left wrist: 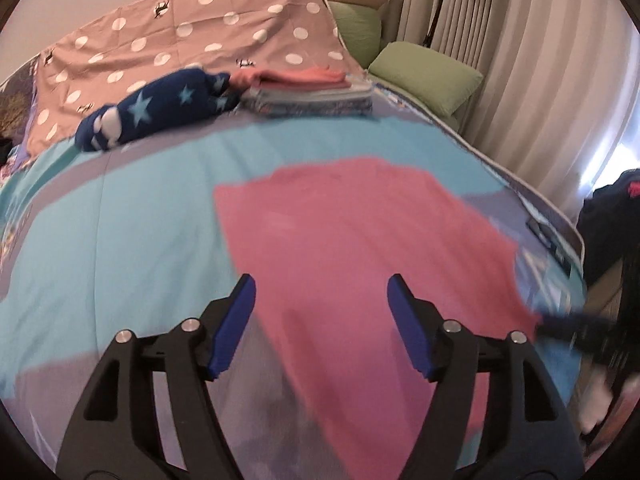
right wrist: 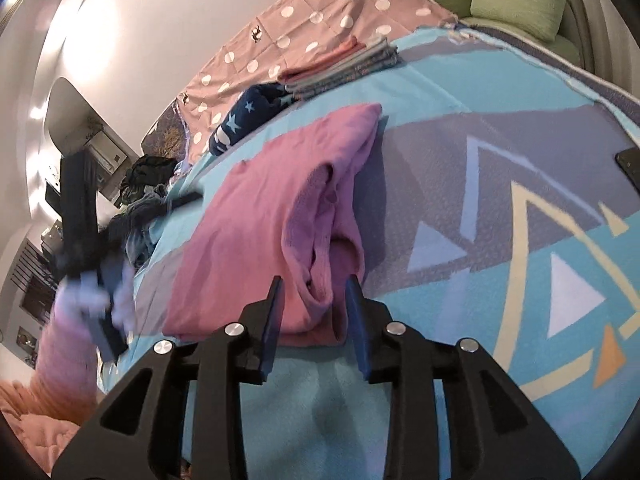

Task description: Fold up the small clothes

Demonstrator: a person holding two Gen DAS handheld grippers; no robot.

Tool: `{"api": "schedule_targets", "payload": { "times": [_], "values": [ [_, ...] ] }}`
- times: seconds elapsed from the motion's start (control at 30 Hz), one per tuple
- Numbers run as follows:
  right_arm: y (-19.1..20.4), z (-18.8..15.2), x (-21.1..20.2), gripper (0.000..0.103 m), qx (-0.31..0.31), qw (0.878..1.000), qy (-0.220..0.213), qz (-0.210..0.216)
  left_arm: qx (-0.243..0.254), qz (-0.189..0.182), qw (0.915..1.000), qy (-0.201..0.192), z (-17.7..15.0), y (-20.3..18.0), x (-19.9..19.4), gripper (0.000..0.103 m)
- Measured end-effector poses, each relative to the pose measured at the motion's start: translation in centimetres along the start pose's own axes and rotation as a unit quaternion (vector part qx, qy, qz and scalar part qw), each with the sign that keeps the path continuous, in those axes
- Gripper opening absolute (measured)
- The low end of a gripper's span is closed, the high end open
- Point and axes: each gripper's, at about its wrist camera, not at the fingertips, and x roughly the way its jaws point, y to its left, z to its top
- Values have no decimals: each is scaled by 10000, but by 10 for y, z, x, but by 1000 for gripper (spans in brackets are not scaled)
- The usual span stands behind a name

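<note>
Left gripper [left wrist: 322, 292] jaws spread above pink garment [left wrist: 360, 240]; folded stack [left wrist: 308, 92] beyond.

The left hand-held gripper [left wrist: 322, 292] has matte black, triangulated arms with cut-out slots, round silver screws at the pivots, and two blue ribbed fingers [left wrist: 236, 320]. The right hand-held gripper [right wrist: 314, 294] is built the same: black linkage, silver screw heads, flat dark blue fingers [right wrist: 358, 322].

Soft indoor light; we see daylight glowing through the curtains [left wrist: 532, 92] and glare patches on the white wall [right wrist: 100, 24]. Both fisheye views bend at dark rims. The pink garment [left wrist: 360, 240] and the far tool [right wrist: 92, 240] smear with motion blur.
</note>
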Motion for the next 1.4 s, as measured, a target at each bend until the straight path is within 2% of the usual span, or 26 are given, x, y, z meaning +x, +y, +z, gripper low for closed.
{"api": "schedule_targets", "payload": {
  "times": [0.1, 0.17, 0.2, 0.27, 0.33, 0.4, 0.47, 0.63, 0.7, 0.73, 0.77, 0.8, 0.83, 0.87, 0.97, 1.07, 1.13, 1.2, 1.4],
  "values": [
    [3, 3, 1, 31, -48, 9992, -305, 270, 202, 160, 9995, 157, -24, -6, 2, 73],
    [1, -1, 5, 22, -28, 9984, -317, 464, 204, 147, 9993, 263, -38, -7, 8, 75],
    [-1, -3, 10, 14, 20, 9992, -227, 320, 102, 74, 9994, 330, -44, -6, 13, 75],
    [-16, -10, 26, 6, 14, 9968, 66, -800, -203, -31, 9990, 408, -53, 1, 20, 77],
    [-27, -14, 22, 2, 200, 9977, -6, -645, -286, -103, 9989, 370, -55, 5, 20, 77],
    [-28, -10, 15, 0, 270, 9962, 32, -823, -286, -138, 9989, 358, -55, 6, 17, 77],
    [-22, -4, 7, 2, 141, 9952, -71, -969, -275, -145, 9989, 350, -58, 7, 15, 77],
    [15, 15, 8, 3, -480, 9984, -265, -148, -129, -168, 9992, 347, -60, -2, 11, 77],
    [25, 20, 21, 3, -665, 9976, -206, -46, -140, -159, 9992, 348, -61, -3, 10, 78],
    [28, 21, 32, 4, -678, 9975, -129, -125, -175, -170, 9991, 350, -62, -2, 10, 78],
    [23, 21, 41, 5, -621, 9974, 6, -358, -210, -181, 9990, 350, -63, -1, 9, 78],
    [9, 22, 58, 5, -388, 9954, 317, -818, -242, -190, 9989, 346, -65, 0, 8, 79],
    [-4, 22, 65, 0, -109, 9961, 461, -751, -271, -206, 9988, 339, -66, 1, 7, 79],
    [-18, 22, 64, 0, 269, 9978, 442, -422, -286, -209, 9988, 337, -67, 2, 5, 79],
    [-27, 32, 51, 1, 580, 9972, 462, -99, -297, -240, 9987, 333, -70, 2, 2, 79],
    [-24, 46, 28, 18, 341, 9993, 59, -119, -329, -290, 9984, 350, -67, 4, 1, 79],
    [-27, 57, 21, 52, 292, 9992, -162, -200, -315, -394, 9983, 294, -63, 4, -3, 79],
    [-33, 66, 22, 66, 293, 9992, -155, -226, -361, -581, 9974, 209, -57, 8, -7, 80],
    [-50, 89, 82, 70, 417, 9960, 758, 206, -1053, -997, 9894, 82, -31, 49, 6, 83]
  ]
}}
